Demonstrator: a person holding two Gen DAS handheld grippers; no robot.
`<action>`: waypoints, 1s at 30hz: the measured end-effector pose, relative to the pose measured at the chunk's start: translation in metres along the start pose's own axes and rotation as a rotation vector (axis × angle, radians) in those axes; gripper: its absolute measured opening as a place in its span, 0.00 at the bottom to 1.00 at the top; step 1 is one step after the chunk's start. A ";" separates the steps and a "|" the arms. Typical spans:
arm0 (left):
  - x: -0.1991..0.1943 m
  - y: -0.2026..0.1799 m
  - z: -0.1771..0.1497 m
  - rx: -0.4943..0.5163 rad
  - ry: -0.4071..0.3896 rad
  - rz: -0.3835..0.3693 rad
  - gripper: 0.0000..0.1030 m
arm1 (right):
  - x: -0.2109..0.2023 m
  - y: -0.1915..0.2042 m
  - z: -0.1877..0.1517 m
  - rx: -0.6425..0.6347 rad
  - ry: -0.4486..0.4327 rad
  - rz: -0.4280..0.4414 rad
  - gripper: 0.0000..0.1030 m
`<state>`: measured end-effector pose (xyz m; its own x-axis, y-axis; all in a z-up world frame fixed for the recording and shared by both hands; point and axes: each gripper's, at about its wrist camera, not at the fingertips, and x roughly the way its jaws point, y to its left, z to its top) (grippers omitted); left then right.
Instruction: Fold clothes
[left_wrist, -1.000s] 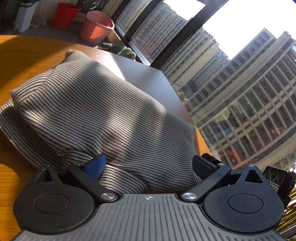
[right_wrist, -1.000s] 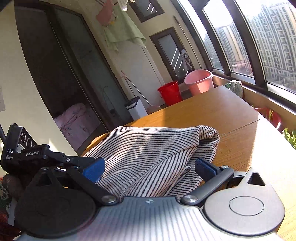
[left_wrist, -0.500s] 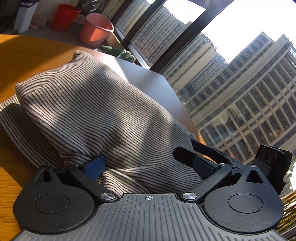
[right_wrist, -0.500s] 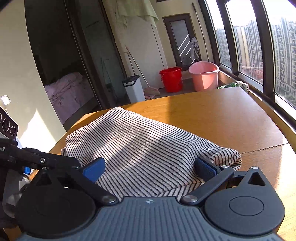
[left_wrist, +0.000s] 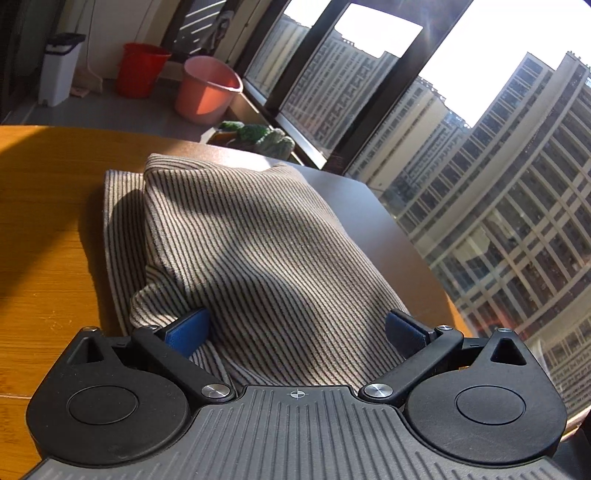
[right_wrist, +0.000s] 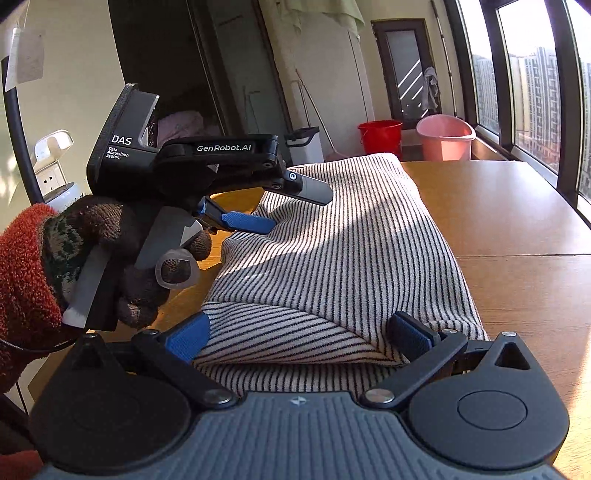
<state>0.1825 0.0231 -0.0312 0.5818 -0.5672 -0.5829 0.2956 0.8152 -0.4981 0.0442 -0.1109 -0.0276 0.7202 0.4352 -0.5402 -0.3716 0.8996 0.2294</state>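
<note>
A striped grey-and-black garment (left_wrist: 258, 240) lies folded in a thick bundle on the wooden table (left_wrist: 44, 221). My left gripper (left_wrist: 295, 328) is open, its blue pads spread either side of the bundle's near end. In the right wrist view the garment (right_wrist: 351, 251) runs away from me, and my right gripper (right_wrist: 297, 334) is open with the folded near edge between its pads. The left gripper (right_wrist: 301, 210) shows there too, held by a gloved hand (right_wrist: 147, 258), its fingers apart at the garment's left edge.
A red bucket (left_wrist: 142, 70), a pink bucket (left_wrist: 207, 88) and a white bin (left_wrist: 59, 66) stand on the floor beyond the table. Potted plants (left_wrist: 258, 134) sit by the tall windows. Bare table (right_wrist: 517, 221) stretches right of the garment.
The garment's lifted layer has come down flat into a folded bundle. Both grippers have shifted around it, and the left gripper has come into the right wrist view.
</note>
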 end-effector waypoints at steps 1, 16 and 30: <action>-0.004 0.000 0.000 -0.008 -0.001 -0.002 1.00 | 0.000 0.001 -0.001 -0.003 0.001 -0.007 1.00; -0.033 -0.023 -0.003 0.008 -0.098 -0.241 1.00 | -0.002 -0.008 -0.003 0.043 -0.019 0.020 1.00; -0.014 0.037 -0.011 -0.163 -0.113 -0.067 1.00 | -0.009 -0.015 -0.008 0.083 -0.049 0.040 1.00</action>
<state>0.1764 0.0599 -0.0486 0.6493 -0.5948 -0.4739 0.2152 0.7414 -0.6357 0.0388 -0.1289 -0.0327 0.7345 0.4705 -0.4890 -0.3523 0.8803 0.3178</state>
